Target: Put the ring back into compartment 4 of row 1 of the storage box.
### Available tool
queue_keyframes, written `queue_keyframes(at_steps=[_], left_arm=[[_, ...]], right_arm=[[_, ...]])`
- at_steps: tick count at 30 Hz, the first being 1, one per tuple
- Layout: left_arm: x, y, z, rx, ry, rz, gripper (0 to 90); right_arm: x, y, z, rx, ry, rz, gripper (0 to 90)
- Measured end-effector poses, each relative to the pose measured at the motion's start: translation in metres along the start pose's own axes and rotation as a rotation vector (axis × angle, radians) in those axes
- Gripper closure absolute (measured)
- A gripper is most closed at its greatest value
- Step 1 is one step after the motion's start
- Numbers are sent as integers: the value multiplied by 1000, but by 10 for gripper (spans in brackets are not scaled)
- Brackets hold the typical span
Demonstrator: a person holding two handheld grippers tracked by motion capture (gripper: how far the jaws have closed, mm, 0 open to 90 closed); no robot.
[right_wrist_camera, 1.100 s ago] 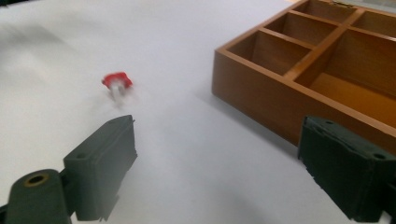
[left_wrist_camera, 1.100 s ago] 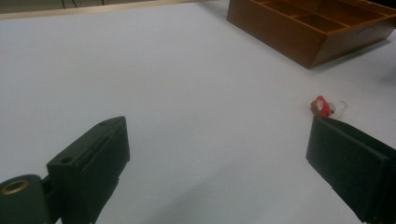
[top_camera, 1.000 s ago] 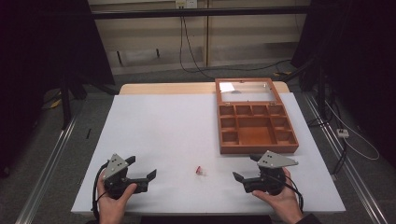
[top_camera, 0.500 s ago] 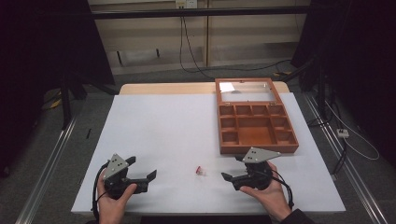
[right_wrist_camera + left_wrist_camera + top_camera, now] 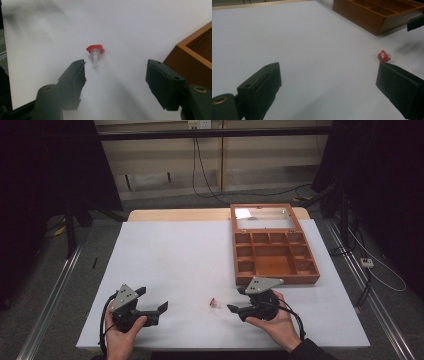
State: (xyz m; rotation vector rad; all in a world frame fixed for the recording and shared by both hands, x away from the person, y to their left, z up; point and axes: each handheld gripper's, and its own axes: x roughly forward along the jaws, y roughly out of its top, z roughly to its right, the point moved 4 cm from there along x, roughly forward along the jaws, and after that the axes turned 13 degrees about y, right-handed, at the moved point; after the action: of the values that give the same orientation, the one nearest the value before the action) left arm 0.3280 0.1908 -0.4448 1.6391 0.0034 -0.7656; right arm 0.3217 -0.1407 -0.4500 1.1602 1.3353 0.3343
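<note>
On the white-covered table (image 5: 200, 255), near its front edge, a tiny red-capped clear plastic piece (image 5: 214, 303) lies between two hand-held tools, just ahead of the right gripper (image 5: 234, 309) and well apart from the left gripper (image 5: 161, 308). The right gripper's black fingers (image 5: 75, 72) have just been closing and stand partly apart, with nothing between them yet; in the right gripper view the small piece (image 5: 95, 51) sits just beyond the tips, nearer the left-hand finger than the middle of the gap. The left gripper's fingers (image 5: 263, 82) are spread wide and hold nothing, the red piece (image 5: 383, 55) showing off by one fingertip. Behind the right hand rests an open brown wooden compartment box (image 5: 275, 257), its lid laid back, its cells apparently empty. A clean pickup would seem to call for sliding the right gripper forward a touch and shifting it sideways so the piece sits centred, keeping the tips low to the sheet, then closing gently: so small and light a thing could easily skid or flick away from a glancing finger.
</note>
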Motion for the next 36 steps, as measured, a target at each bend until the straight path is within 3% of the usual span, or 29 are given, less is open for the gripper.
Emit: queue_keyframes(at_steps=[22,36], left_arm=[[0,0,-1,-12,5,4,62],[1,-1,-1,0,-2,-4,66]], right_arm=[[37,20,-4,-75,44,-111,541],[52,20,-1,-62,51,-147,611]])
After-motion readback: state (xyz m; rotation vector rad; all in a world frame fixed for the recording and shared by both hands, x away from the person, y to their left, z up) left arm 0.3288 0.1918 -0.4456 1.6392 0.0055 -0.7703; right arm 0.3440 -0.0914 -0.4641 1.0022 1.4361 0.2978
